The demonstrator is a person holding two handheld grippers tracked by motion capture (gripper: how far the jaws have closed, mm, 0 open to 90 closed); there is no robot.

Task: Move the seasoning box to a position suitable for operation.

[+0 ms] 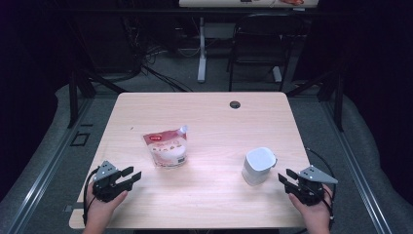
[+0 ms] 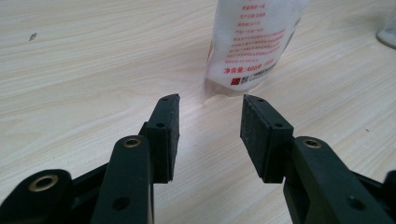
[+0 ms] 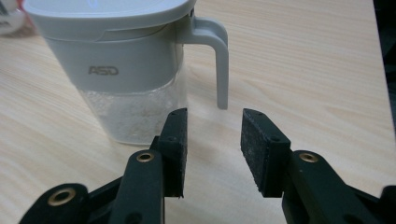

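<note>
Pale wood-grain worktop [image 1: 204, 112] stands on grey carpet in a dim room. Nearest, at its front corners, the left hand-held gripper [image 1: 130, 176] and right hand-held gripper [image 1: 286, 177] rest with jaws spread, holding nothing. Just beyond the right one stands a grey lidded jug [image 1: 258, 165]; beyond the left, apart, lies a spouted refill pouch [image 1: 166, 147]. Farther off are a cable hole [image 1: 235, 104], a chair [image 1: 258, 44] and tangled cables [image 1: 146, 53].

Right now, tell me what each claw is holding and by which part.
Nothing is held. The left claw stands open short of the pouch; the right claw stands open near the jug, off its handle.
</note>
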